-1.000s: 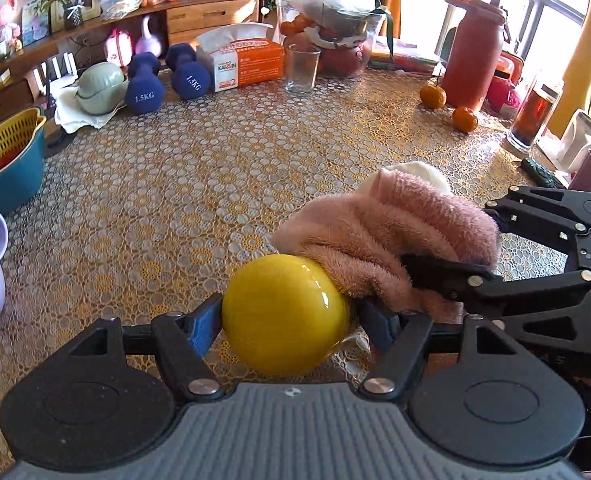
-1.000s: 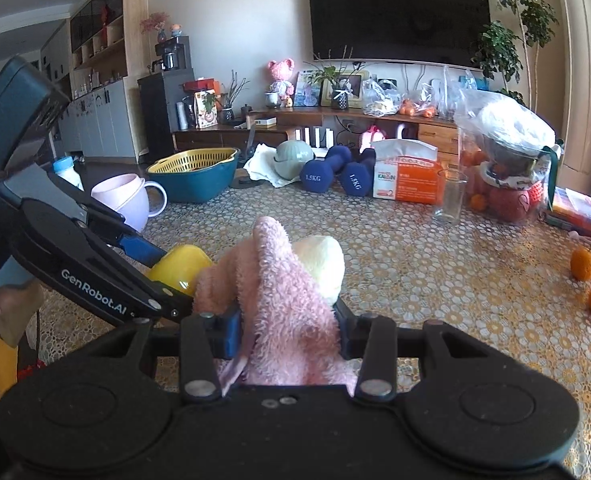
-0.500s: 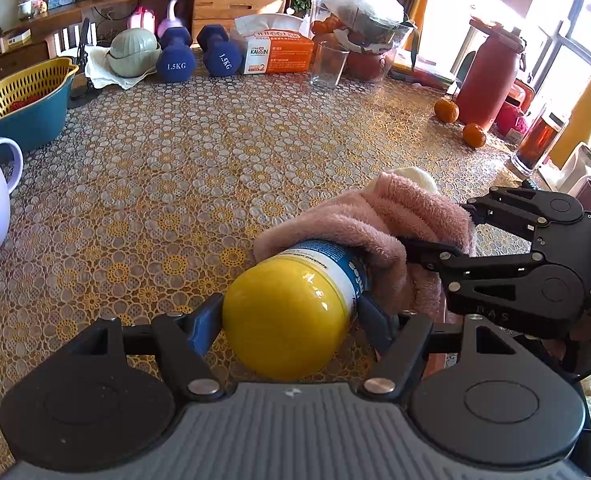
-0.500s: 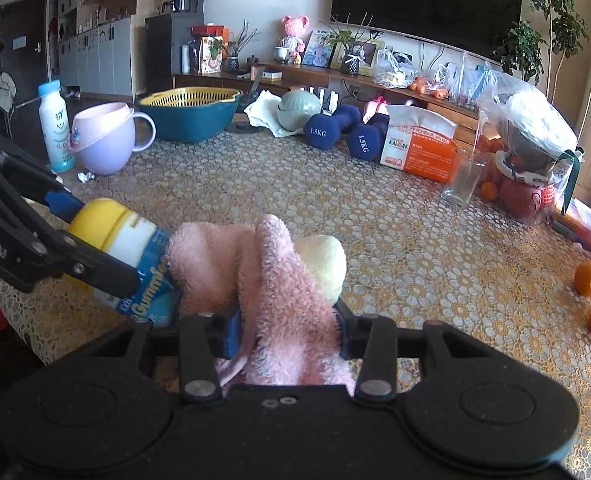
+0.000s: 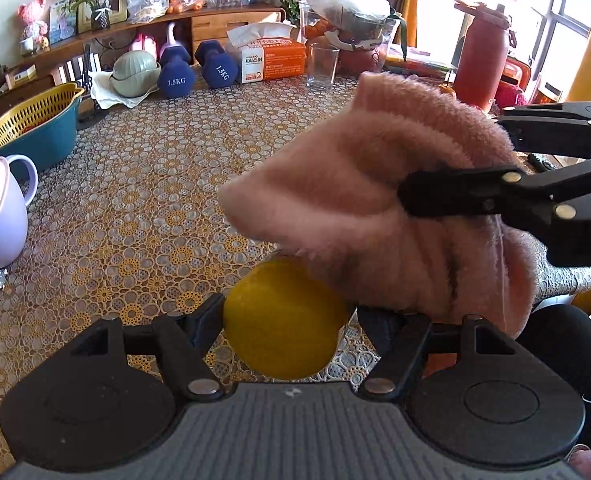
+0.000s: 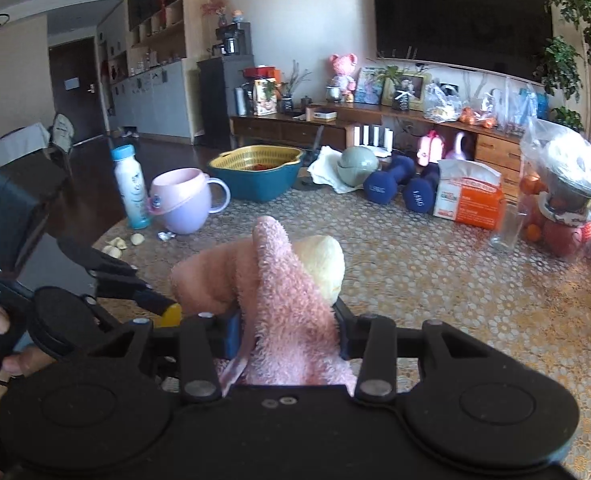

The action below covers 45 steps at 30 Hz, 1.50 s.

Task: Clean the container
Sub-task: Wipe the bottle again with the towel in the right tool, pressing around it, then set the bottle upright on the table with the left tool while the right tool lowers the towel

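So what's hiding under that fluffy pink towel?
Under the pink towel only the yellow cap end of a container shows, held by the left gripper. The towel covers the rest of its body, so it can't be seen.

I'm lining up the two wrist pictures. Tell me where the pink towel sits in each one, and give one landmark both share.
Left wrist view: the pink towel fills the centre right, held by the right tongs, draped over the yellow bottle.
Right wrist view: the towel is bottom centre, rising from between the tongs.
Shared landmark: the orange tissue box beside the blue dumbbells.
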Motion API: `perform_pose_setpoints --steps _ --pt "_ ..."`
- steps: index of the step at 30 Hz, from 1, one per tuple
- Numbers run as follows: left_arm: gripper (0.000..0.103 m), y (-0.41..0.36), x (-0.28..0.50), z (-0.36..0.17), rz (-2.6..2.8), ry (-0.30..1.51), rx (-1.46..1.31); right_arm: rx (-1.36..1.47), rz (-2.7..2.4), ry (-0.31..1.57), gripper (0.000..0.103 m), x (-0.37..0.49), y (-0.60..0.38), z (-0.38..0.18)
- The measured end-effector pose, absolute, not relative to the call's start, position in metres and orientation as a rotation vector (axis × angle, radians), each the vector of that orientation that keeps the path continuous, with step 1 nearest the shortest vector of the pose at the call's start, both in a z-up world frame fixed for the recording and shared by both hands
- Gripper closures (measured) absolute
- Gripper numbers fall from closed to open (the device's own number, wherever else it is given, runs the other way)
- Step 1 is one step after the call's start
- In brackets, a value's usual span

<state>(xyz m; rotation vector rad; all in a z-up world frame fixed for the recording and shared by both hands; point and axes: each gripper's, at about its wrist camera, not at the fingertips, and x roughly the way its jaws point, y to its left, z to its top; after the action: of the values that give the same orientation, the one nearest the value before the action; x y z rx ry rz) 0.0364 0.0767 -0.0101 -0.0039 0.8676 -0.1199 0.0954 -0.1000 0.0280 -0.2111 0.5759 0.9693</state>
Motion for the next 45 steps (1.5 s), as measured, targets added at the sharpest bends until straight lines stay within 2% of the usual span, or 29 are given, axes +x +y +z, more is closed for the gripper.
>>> perform_pose_setpoints --steps 21,33,36,37,38,42,45 --pt "0.032 0.041 0.056 0.007 -0.105 0.824 0.189 -0.286 0.869 0.669 0.061 0.144 -0.093 -0.008" --pt "0.037 0.012 0.09 0.014 -0.12 0.755 0.191 -0.275 0.67 0.717 0.06 0.17 -0.152 -0.03" --pt "0.036 0.015 0.091 0.014 -0.123 0.747 0.167 -0.26 0.655 0.729 0.053 0.168 -0.16 -0.033" --pt "0.036 0.016 0.092 0.014 -0.12 0.747 0.159 -0.256 0.652 0.727 0.048 0.167 -0.162 -0.033" --pt "0.033 0.017 0.092 0.015 -0.114 0.744 0.154 -0.251 0.649 0.722 0.043 0.166 -0.164 -0.032" --pt "0.026 0.023 0.088 0.018 -0.094 0.725 0.129 -0.24 0.628 0.686 0.039 0.158 -0.174 -0.022" --pt "0.023 0.027 0.081 0.021 -0.084 0.71 0.1 -0.222 0.625 0.661 0.029 0.149 -0.182 -0.014"
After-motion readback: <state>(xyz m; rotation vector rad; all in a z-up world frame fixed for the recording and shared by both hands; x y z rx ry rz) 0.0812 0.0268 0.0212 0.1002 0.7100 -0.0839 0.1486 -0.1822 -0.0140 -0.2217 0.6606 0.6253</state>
